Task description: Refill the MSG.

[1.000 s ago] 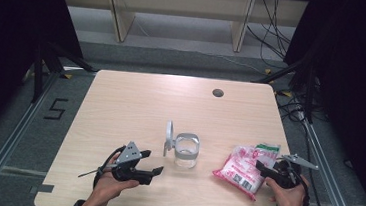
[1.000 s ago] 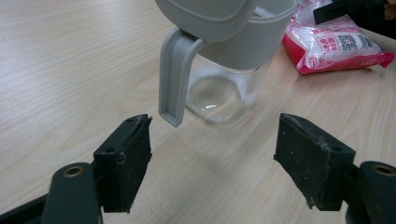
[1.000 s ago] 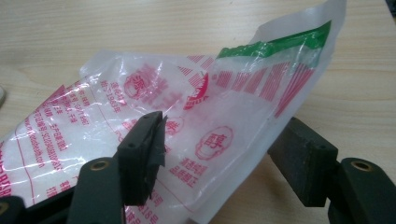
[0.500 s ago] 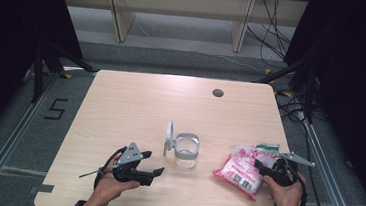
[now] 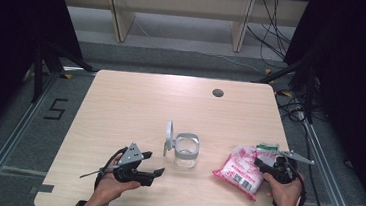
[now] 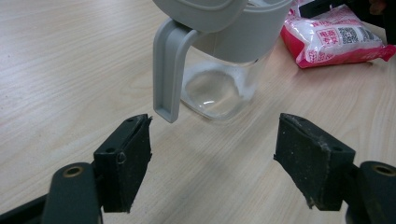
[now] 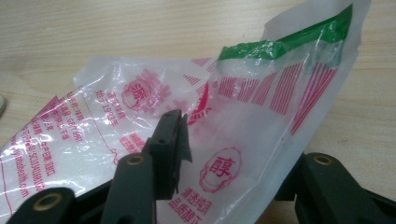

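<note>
Pale wood grain covers the tabletop [image 5: 135,104], which stands on a grey floor with dark curtains at both sides. Near its front middle stands a clear glass jar [image 5: 186,151] with a grey collar, and its grey hinged lid [image 5: 168,137] stands up, open, at the jar's left side. To the right of the jar, near but apart from it, lies a pink and white plastic bag [image 5: 241,169] of white grains with red print and a green strip at its open top.

The right tongs [image 7: 224,158] are at the bag's far end from the jar. Their jaws have just been closing, with the loose top of the bag between them; one jaw lies against the film, and the other is hidden behind the bag, so I cannot tell if they already pinch it.

The left tongs [image 6: 212,161] are to the left of the jar, in front of it, pointing at it. Their jaws stand wide apart with nothing between them, a little short of the lid's hanging edge.
</note>
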Available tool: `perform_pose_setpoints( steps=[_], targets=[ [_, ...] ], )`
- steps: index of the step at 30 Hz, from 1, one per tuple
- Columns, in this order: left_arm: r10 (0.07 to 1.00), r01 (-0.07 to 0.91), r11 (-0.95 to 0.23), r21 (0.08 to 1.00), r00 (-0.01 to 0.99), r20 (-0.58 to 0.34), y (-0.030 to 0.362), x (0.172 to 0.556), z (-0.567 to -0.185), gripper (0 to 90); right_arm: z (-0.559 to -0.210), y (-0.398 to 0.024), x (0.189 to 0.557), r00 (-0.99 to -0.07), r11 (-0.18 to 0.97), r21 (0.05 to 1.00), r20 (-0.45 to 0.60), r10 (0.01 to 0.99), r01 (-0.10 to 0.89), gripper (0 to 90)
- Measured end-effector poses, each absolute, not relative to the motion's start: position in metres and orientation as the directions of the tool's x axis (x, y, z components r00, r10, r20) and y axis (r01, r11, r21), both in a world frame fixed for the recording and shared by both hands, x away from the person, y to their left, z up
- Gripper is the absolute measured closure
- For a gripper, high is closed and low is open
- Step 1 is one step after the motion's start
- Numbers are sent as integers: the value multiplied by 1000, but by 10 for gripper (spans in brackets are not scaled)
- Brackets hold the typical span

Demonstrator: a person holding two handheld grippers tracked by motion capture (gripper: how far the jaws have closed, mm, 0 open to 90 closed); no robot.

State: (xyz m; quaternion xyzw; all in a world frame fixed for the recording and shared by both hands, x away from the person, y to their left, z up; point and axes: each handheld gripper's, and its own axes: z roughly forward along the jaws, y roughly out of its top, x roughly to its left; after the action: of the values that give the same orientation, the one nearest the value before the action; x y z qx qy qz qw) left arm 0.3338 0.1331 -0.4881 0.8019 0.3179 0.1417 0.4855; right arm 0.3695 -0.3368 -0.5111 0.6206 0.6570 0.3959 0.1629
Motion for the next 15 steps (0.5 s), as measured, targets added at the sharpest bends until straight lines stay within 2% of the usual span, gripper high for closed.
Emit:
perform_pose_setpoints(
  steps=[1, 5, 6, 7, 8, 9, 11, 15],
  targets=[
    [658, 395, -306, 866, 745, -107, 132, 332, -489, 262, -511, -340, 370, -212, -35, 729, 245, 946, 684, 587],
    [650, 377, -312, 872, 754, -93, 134, 333, -487, 263, -511, -339, 370, -230, -30, 726, 256, 939, 687, 688],
    [650, 377, -312, 872, 754, -93, 134, 333, -487, 263, -511, -340, 370, -256, -16, 735, 257, 932, 677, 768],
    [651, 376, -312, 872, 754, -93, 134, 333, -487, 263, -511, -340, 370, -256, -16, 735, 257, 932, 677, 768],
    [649, 377, -310, 873, 755, -95, 133, 333, -488, 263, -510, -337, 368, -249, -42, 740, 279, 928, 671, 848],
    [650, 378, -300, 876, 753, -102, 133, 333, -488, 263, -510, -340, 369, -283, -10, 758, 256, 924, 653, 870],
    [657, 394, -299, 869, 745, -112, 132, 332, -488, 263, -507, -335, 366, -263, -20, 733, 270, 926, 680, 897],
    [655, 392, -301, 869, 748, -111, 133, 331, -487, 263, -506, -335, 366, -285, 8, 746, 244, 927, 666, 900]
  ],
)
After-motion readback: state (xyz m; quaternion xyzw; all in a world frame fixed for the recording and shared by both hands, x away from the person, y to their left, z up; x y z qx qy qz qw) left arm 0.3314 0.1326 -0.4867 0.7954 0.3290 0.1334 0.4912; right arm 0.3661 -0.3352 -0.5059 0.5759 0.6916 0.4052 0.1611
